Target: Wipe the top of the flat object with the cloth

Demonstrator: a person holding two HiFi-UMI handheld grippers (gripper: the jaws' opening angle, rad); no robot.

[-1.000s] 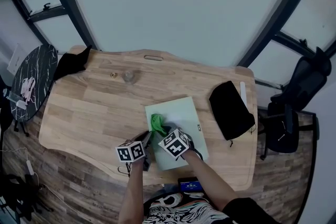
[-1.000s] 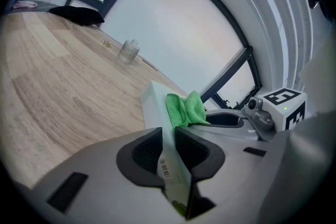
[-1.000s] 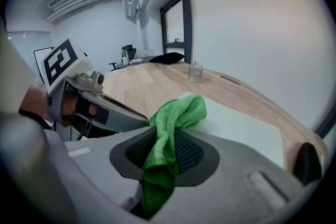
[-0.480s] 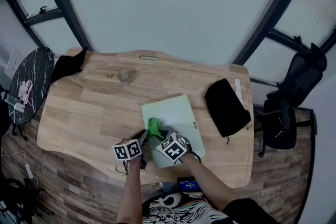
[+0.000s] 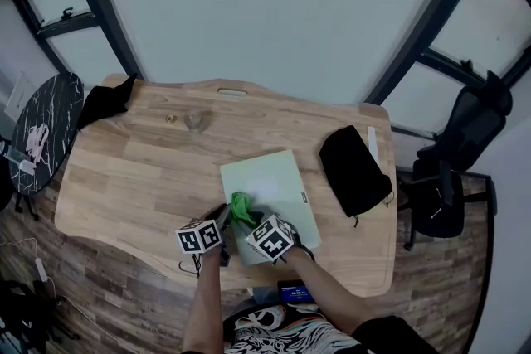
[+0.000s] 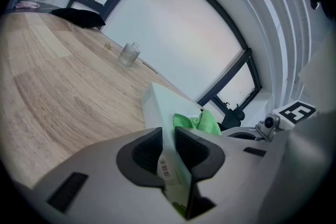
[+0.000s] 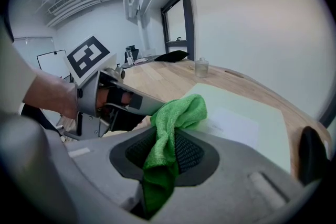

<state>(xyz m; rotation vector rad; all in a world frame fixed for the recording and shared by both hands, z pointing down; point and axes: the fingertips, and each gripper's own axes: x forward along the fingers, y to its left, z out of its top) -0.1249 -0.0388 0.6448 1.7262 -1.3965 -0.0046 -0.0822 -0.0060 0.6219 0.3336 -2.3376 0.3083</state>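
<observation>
- Your right gripper (image 7: 166,153) clamps the cloth (image 7: 176,115), bunched on the flat object's (image 5: 274,178) near left corner.
- Your left gripper (image 6: 168,150) pinches that corner's edge.
- Its long axis runs away from you.

Green cloth (image 5: 242,209), pale green flat object (image 5: 274,178)

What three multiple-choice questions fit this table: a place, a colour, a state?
1. Where is the black pouch? A right of the board; B on top of it; C under it.
2. What colour is the cloth? A red; B green; C white.
3. What is the left gripper doing? A hanging open; B clamping the board's edge; C holding the cloth.
A: it lies beside the board. B: bright green in the right gripper. B: its jaws pinch that edge.
</observation>
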